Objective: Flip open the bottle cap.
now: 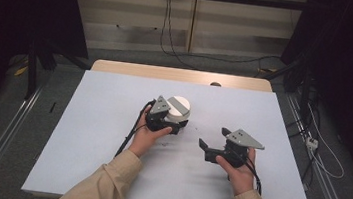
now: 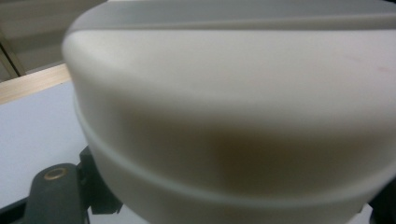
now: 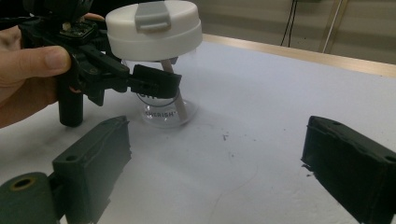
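- The clear plastic cup with a broad white lid (image 3: pixel 156 56) stands upright near the middle of the pale grey table sheet (image 1: pixel 98 146); a grey flip tab sits on the lid's top, and a pale straw leans inside the clear body
- My left claw (image 3: pixel 156 84) is clamped on the cup's clear wall just under the lid, coming in from the side; in the left gripper view the white lid looms right up against the lens
- My right claw (image 1: pixel 212 144) hovers low over the bare sheet, well apart from the cup, jaws spread wide with nothing between them
- As I judge it, the grip is the weak point; clear thin plastic is slick and may flex, so squeezing harder could buckle the wall or pop the lid
- The lid is wider than the body; a tilt while lifting could tip the cup
- Bringing my right claw in carelessly could knock the lid or my left claw
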`<state>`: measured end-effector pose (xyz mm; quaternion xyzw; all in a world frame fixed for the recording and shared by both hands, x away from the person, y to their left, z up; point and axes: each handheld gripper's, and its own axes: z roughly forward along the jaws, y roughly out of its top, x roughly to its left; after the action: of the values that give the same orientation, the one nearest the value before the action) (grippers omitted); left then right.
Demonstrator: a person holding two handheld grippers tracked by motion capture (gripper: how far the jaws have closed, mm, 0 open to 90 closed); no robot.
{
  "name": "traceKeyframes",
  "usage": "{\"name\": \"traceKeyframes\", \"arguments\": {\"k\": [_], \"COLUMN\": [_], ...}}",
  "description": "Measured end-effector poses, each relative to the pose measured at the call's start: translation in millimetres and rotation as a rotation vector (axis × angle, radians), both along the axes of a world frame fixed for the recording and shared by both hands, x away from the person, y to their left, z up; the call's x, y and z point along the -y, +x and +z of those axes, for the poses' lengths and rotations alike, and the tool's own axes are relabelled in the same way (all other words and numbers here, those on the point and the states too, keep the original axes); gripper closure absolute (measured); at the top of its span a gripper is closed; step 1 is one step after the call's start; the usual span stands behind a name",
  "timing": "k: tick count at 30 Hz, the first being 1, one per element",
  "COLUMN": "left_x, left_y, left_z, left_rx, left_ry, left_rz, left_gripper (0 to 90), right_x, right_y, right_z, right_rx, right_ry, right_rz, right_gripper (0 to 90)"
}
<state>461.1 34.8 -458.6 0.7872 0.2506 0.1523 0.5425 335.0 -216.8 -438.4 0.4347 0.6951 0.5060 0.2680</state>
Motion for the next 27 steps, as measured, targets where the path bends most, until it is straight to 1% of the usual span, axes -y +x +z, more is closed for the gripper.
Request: {"name": "traceKeyframes", "arguments": {"k": [7,10,16,19,23,24,27], "left_x": [0.1,0.1,0.0,-0.2,-0.6,-0.1,-0.3], "left_y": [0.0,0.1,0.2,0.4,0.7,0.3,0.6], "left_z": [-0.1,-0.2,-0.4,-0.3,-0.3,-0.6,-0.6], "left_rx": [-0.004,-0.004,-0.004,-0.002,0.004,-0.005,-0.005], "left_ry": [0.002,0.002,0.002,0.004,0.010,0.001,0.005], "left_rz": [0.001,0.001,0.000,0.000,0.001,0.000,-0.001], "left_gripper": [18.4,18.4,18.4,18.3,18.3,18.3,18.3], "right_x": [-3.3,-5.4,-11.2,-13.5,-14.9,-15.1,-16.5], "right_y": [7.1,10.6,16.9,19.4,22.9,23.7,26.2], "right_z": [4.1,5.1,7.2,8.7,10.9,11.2,12.4], "right_rx": [-0.004,-0.007,-0.012,-0.020,-0.017,-0.019,-0.019], "right_ry": [0.007,0.007,-0.009,-0.008,-0.003,-0.004,-0.006], "right_rz": [-0.003,0.004,0.018,0.023,0.026,0.027,0.033], "right_gripper": [7.3,8.0,8.1,8.8,11.8,12.4,15.6]}}
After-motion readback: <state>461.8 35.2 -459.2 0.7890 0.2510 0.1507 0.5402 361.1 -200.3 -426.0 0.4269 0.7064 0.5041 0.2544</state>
